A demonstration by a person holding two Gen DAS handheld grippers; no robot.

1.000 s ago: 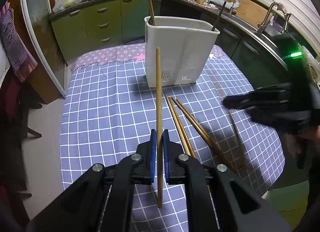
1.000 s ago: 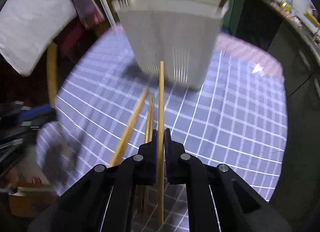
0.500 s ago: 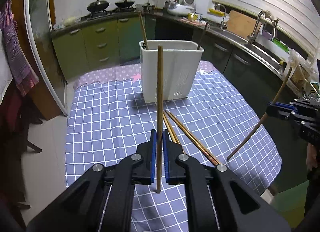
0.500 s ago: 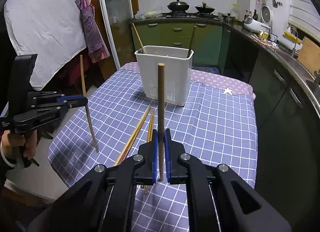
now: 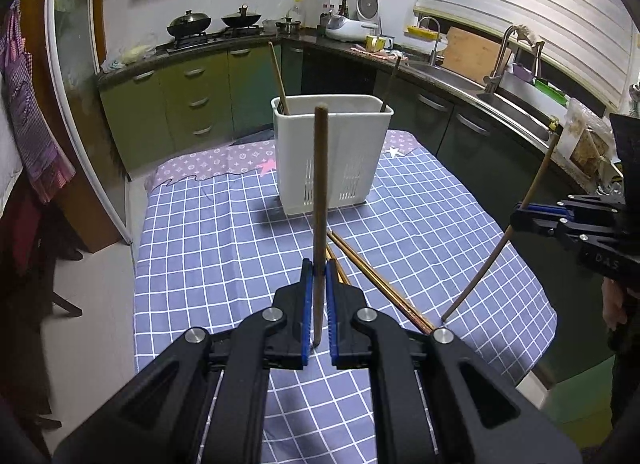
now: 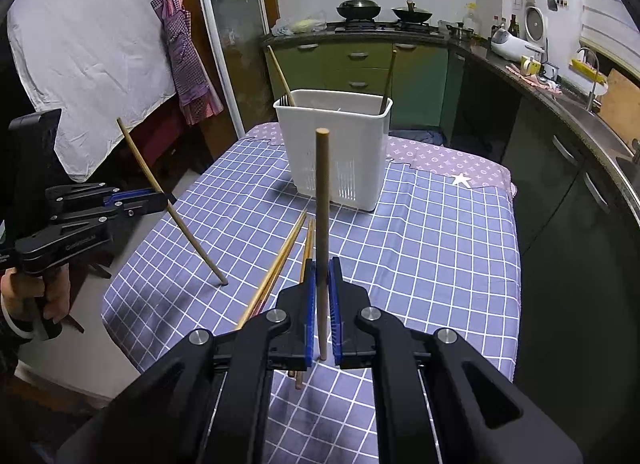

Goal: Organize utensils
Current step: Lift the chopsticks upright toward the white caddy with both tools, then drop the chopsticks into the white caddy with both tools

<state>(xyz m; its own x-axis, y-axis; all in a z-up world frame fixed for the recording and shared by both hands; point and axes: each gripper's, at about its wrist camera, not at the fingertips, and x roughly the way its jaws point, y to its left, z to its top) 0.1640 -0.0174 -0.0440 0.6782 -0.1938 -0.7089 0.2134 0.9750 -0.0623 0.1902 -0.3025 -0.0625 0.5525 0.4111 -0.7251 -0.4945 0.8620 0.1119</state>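
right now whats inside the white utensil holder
Two chopsticks lean out of the white utensil holder, one at each end. Its walls hide the bottom.

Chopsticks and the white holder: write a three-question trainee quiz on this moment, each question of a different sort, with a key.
1. True or false: the left hand-held gripper is shut on a chopstick.
2. Multiple choice: the loose chopsticks on the checked tablecloth lie A) inside the white holder, B) on the cloth in front of the white holder, C) on the floor.
3. Fill in: the right hand-held gripper holds its chopstick roughly ____.

Key: 1 true; 2 B; 3 upright.
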